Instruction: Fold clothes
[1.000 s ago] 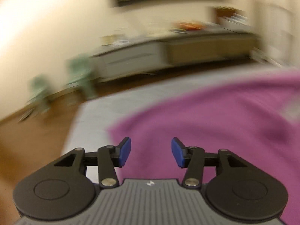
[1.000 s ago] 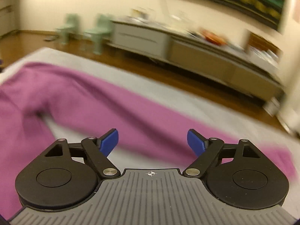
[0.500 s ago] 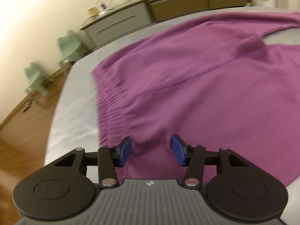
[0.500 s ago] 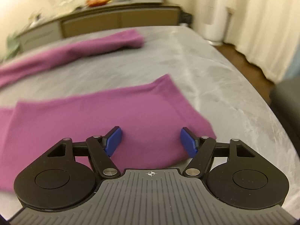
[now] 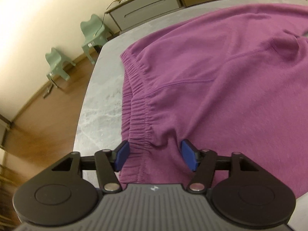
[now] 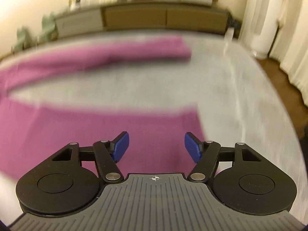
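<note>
Currently my left hand-held gripper (image 5: 154, 157) is opening over the purple pants (image 5: 221, 73) waistband (image 5: 134, 119); right hand-held gripper (image 6: 156, 147) wide, empty. Risk: pinching one layer only, so the fold skews.

Bare worktop (image 5: 100, 104) is seen left of the trousers (image 5: 221, 80), a strip open from the near edge to the far corner. Beyond that left edge open floor (image 5: 44, 115) is found, with two green chairs (image 5: 94, 32) standing well apart from the worktop, near the wall. At the far side a sideboard (image 5: 146, 13) is set along the wall. In the right view a wide bare band of worktop (image 6: 119, 88) is left between the two trouser legs, and more bare surface is seen right of them up to the edge. Curtains (image 6: 292, 38) are hung beyond that right edge.
</note>
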